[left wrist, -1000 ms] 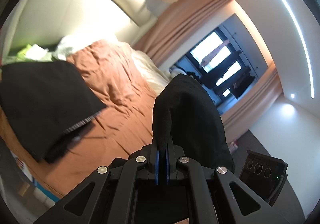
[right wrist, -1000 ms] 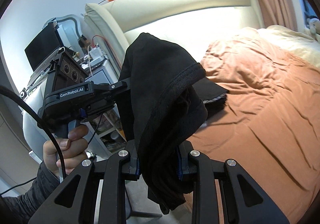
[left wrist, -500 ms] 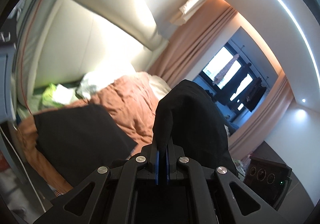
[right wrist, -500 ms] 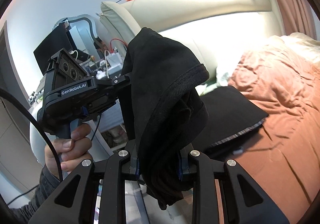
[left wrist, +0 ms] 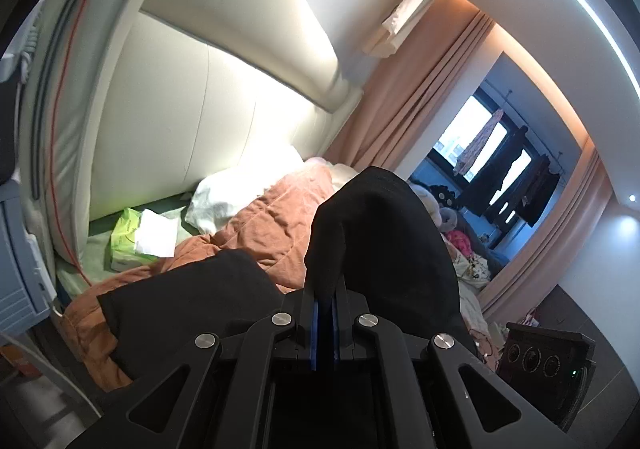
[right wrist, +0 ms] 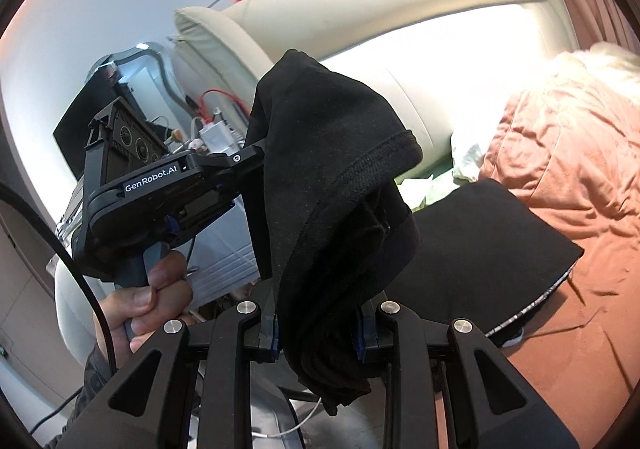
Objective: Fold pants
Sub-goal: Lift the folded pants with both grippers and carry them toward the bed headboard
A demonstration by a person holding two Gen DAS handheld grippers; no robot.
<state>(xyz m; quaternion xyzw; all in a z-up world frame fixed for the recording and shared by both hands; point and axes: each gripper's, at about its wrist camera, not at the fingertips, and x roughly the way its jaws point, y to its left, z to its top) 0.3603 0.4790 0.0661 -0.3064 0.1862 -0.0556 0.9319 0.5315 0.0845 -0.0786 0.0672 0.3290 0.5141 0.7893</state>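
The black pants (left wrist: 384, 241) hang bunched in the air between both grippers. My left gripper (left wrist: 324, 313) is shut on a thin fold of them; it also shows in the right wrist view (right wrist: 256, 161), held by a hand. My right gripper (right wrist: 316, 325) is shut on a thick bundle of the pants (right wrist: 332, 177), with a hemmed edge draped over the top. A folded black garment (right wrist: 480, 249) lies flat on the orange duvet (right wrist: 568, 153); it also shows in the left wrist view (left wrist: 192, 305).
A cream padded headboard (left wrist: 192, 89) stands behind the bed. A white pillow (left wrist: 240, 189) and a green tissue pack (left wrist: 136, 237) lie near it. A bedside unit with cables (right wrist: 216, 137) stands at the left. Peach curtains (left wrist: 416, 97) and a window are beyond.
Both grippers have swung up and toward the headboard with the pants held in them. The folded black garment now sits lower in both views.
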